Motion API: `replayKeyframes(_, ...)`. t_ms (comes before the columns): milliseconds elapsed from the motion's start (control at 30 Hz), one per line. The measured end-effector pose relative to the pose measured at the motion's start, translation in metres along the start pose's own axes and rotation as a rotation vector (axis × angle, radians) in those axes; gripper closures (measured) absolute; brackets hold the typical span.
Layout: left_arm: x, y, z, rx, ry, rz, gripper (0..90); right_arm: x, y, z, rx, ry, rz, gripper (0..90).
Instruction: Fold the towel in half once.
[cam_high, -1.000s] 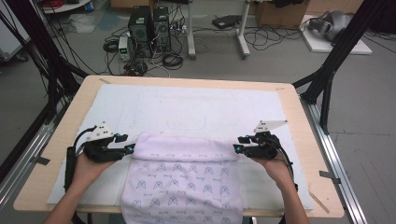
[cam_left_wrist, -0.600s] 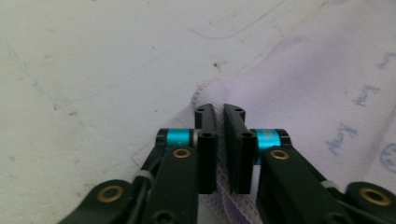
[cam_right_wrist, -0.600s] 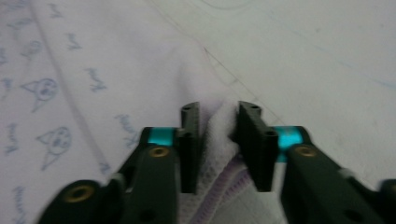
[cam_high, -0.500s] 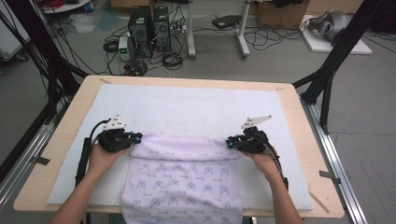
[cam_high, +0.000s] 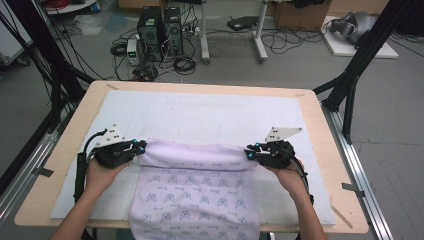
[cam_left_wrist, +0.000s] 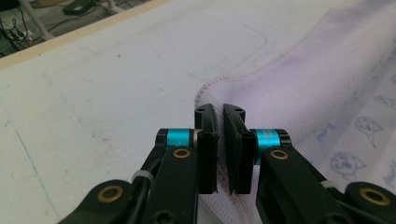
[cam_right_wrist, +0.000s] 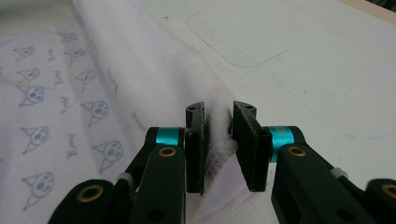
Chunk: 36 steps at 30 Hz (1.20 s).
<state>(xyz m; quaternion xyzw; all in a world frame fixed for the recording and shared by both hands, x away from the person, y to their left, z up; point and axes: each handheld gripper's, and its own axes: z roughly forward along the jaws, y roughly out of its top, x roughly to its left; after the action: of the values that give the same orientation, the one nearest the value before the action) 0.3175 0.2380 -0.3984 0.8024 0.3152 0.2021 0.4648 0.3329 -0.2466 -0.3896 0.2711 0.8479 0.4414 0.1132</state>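
A pale lilac cloth (cam_high: 195, 192) printed with small cat faces lies on the white mat (cam_high: 200, 112), and its near part hangs over the table's front edge. My left gripper (cam_high: 141, 146) holds the cloth's far left corner. In the left gripper view the jaws (cam_left_wrist: 219, 112) stand almost together with the hemmed edge (cam_left_wrist: 303, 79) pinched between them. My right gripper (cam_high: 248, 152) holds the far right corner, where a bunched fold of the cloth (cam_right_wrist: 116, 60) is squeezed between the pads (cam_right_wrist: 218, 112). Both pairs of jaws have just closed onto the cloth and then eased slightly.
The wooden table (cam_high: 320, 125) has metal rails along both sides. The mat carries faint drawn outlines (cam_high: 200, 132) beyond the cloth. Computer towers (cam_high: 160, 25) and cables sit on the floor behind the table.
Both grippers moved inward and a little forward to the cloth's far corners and closed on them. The far edge now stands bunched up between them.
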Motion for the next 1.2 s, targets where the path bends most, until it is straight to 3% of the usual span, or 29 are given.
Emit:
replayKeyframes(167, -0.008, -0.008, -0.004, 0.016, -0.001, 0.022, 82.5, 0.006, -0.008, -0.001, -0.002, 0.027, -0.009, 77.0)
replayKeyframes(333, -0.019, -0.018, -0.018, -0.02, 0.001, 0.021, 82.1, 0.019, -0.014, -0.009, -0.031, 0.047, -0.03, 77.6)
replayKeyframes(500, -0.039, -0.035, -0.037, -0.023, 0.002, 0.048, 80.2, 0.04, -0.025, -0.023, -0.054, 0.074, -0.056, 77.3)
replayKeyframes(633, -0.055, -0.052, -0.05, -0.009, -0.019, 0.059, 79.0, 0.059, -0.04, -0.031, -0.035, 0.109, -0.077, 75.1)
replayKeyframes(767, -0.061, -0.056, -0.057, 0.006, -0.049, 0.05, 66.3, 0.067, -0.05, -0.036, -0.023, 0.135, -0.069, 72.1)
replayKeyframes(933, -0.05, -0.044, -0.05, -0.002, -0.043, 0.036, 56.1, 0.055, -0.04, -0.035, -0.054, 0.12, -0.057, 67.5)
replayKeyframes(1100, -0.029, -0.032, -0.029, 0.0, -0.03, -0.003, 56.0, 0.029, -0.028, -0.018, -0.008, 0.067, -0.021, 60.8)
replayKeyframes(1200, -0.017, -0.026, -0.013, 0.02, 0.002, -0.029, 53.6, 0.012, -0.024, -0.005, 0.021, 0.028, 0.004, 55.1)
